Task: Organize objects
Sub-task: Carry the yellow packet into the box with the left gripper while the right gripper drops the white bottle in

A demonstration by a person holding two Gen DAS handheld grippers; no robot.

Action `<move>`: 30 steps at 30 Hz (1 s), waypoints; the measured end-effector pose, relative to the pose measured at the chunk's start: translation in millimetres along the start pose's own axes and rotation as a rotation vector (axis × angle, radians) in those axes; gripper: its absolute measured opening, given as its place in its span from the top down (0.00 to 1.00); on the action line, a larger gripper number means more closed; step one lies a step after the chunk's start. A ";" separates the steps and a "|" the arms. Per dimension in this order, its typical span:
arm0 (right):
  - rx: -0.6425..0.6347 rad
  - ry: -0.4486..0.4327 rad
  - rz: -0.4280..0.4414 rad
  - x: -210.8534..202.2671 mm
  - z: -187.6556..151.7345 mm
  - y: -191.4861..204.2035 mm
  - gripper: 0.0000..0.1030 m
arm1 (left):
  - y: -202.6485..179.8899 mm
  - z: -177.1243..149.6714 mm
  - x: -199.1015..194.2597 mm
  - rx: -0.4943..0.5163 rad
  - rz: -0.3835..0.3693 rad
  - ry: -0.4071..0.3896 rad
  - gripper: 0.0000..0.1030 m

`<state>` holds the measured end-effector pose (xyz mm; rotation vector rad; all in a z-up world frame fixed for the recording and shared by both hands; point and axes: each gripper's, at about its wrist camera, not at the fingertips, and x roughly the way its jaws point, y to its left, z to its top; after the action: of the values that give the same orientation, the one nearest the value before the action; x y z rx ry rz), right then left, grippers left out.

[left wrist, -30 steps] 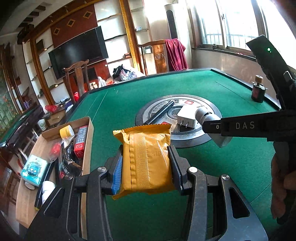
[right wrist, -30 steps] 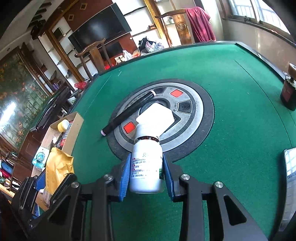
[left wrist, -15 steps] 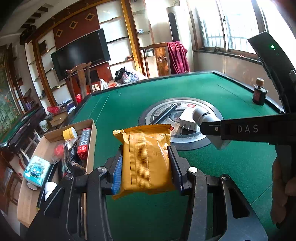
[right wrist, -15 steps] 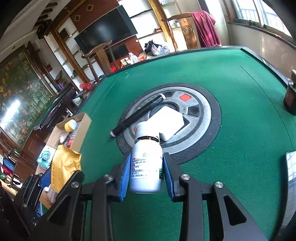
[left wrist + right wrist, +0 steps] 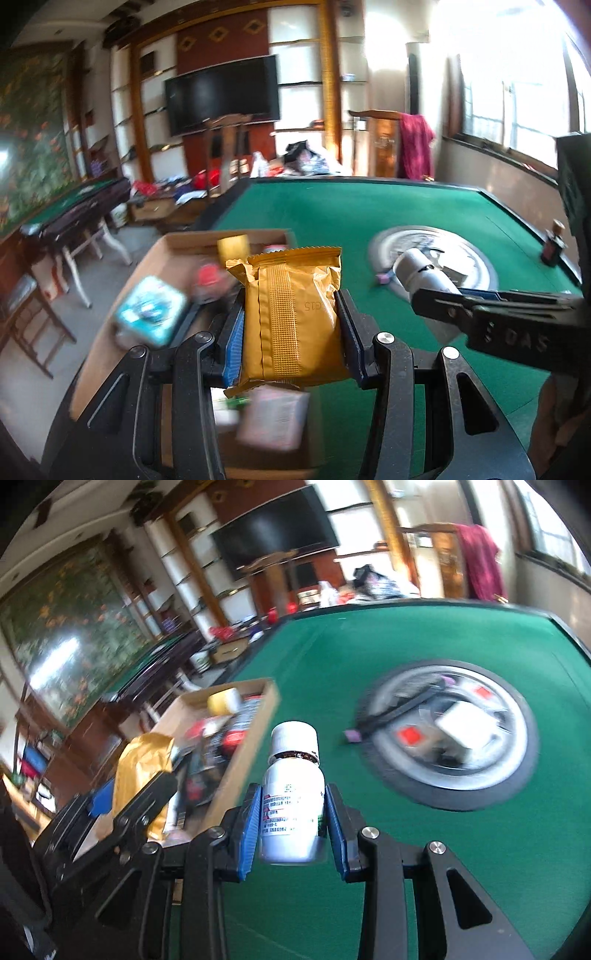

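1. The yellow snack packet [image 5: 291, 314] sits clamped in the left gripper [image 5: 291, 325] jaws, above the cardboard box [image 5: 110, 343] at the green worktop [image 5: 369, 206] left edge.
2. The white pill bottle [image 5: 293, 794] sits clamped in the right gripper [image 5: 291, 823] jaws, over the worktop just beside the box.

Golden-yellow packet [image 5: 291, 314] with ribbed centre seam. White bottle [image 5: 293, 797], white cap, red-printed label. Green felt desk [image 5: 424, 849]. Brown cardboard box [image 5: 173, 243]. Black tool [image 5: 293, 823], blue pads [image 5: 248, 830].
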<state>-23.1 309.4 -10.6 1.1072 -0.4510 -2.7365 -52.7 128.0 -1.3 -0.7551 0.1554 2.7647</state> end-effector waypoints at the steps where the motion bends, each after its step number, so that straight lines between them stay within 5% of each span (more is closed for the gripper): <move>1: -0.019 0.003 0.008 3.2 0.1 10.4 0.67 | 11.2 -1.2 -0.9 -0.019 0.015 0.003 0.56; 9: -0.209 0.056 0.059 38.8 -10.1 100.1 0.67 | 97.5 -24.8 11.5 -0.177 0.109 0.094 0.56; 14: -0.285 0.090 0.063 63.6 -16.9 133.0 0.67 | 117.3 -34.2 17.6 -0.228 0.122 0.127 0.56; 30: -0.279 0.165 0.048 102.2 -18.0 129.8 0.66 | 138.7 -41.7 43.1 -0.325 0.064 0.231 0.52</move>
<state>-79.6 157.3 -46.4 1.2139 -0.0688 -2.5398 -108.0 -2.1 -54.7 -1.1701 -0.2361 2.7894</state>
